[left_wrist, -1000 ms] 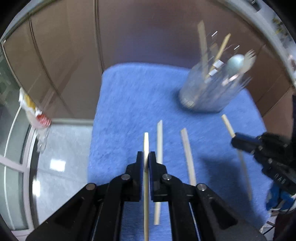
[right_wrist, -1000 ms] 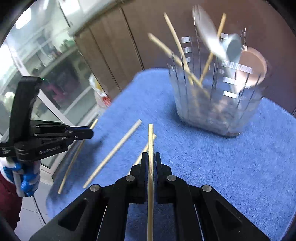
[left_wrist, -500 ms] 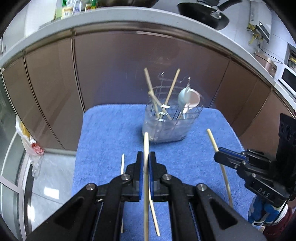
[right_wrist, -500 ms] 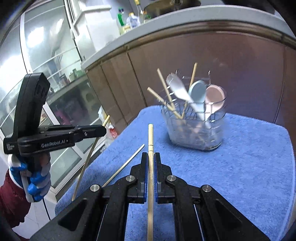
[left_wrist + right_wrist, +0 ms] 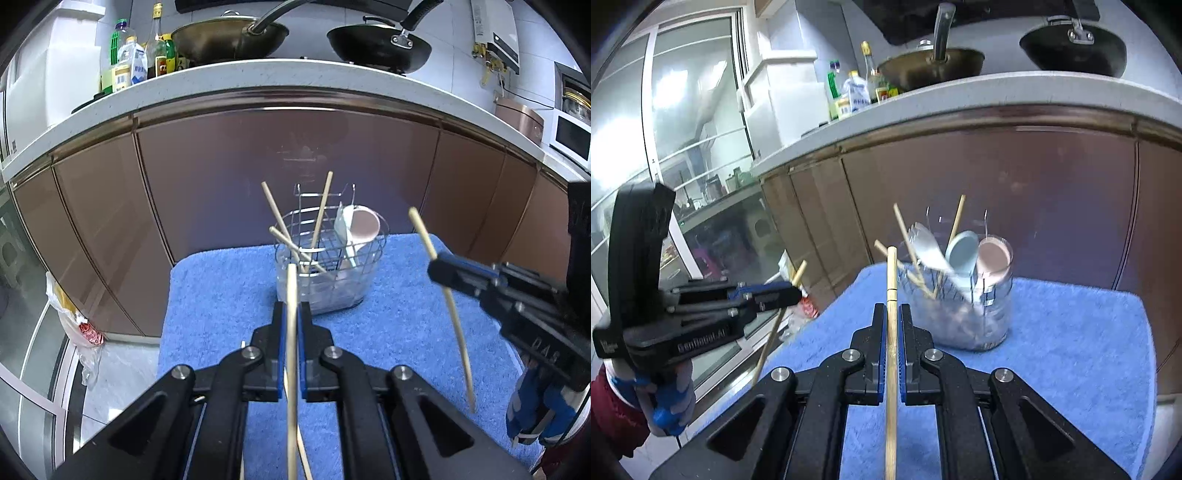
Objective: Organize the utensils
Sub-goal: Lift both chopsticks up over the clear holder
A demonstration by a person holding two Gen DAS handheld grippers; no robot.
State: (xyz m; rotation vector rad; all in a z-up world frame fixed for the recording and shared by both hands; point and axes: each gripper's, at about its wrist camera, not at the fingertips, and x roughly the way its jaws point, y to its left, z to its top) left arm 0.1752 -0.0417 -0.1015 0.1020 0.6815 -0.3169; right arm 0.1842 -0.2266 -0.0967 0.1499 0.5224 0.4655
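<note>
A wire utensil holder point(image 5: 328, 266) stands at the far side of the blue towel point(image 5: 221, 288) and holds several chopsticks and spoons; it also shows in the right wrist view point(image 5: 964, 306). My left gripper point(image 5: 291, 314) is shut on a wooden chopstick point(image 5: 291, 354), held above the towel and pointing at the holder. My right gripper point(image 5: 893, 314) is shut on another chopstick point(image 5: 892, 362), also raised. Each gripper shows in the other's view: the right one point(image 5: 439, 267) with its chopstick point(image 5: 443, 291), the left one point(image 5: 792, 293) with its own point(image 5: 772, 336).
More chopsticks point(image 5: 303, 450) lie on the towel under my left gripper. Brown cabinet doors point(image 5: 258, 177) rise right behind the towel, under a white counter point(image 5: 280, 83) with pans and bottles. A plastic bag point(image 5: 79, 325) lies on the floor at left.
Both grippers have lifted their chopsticks off the towel and drawn back and up; the holder now looks farther away and the counter has come into view.
</note>
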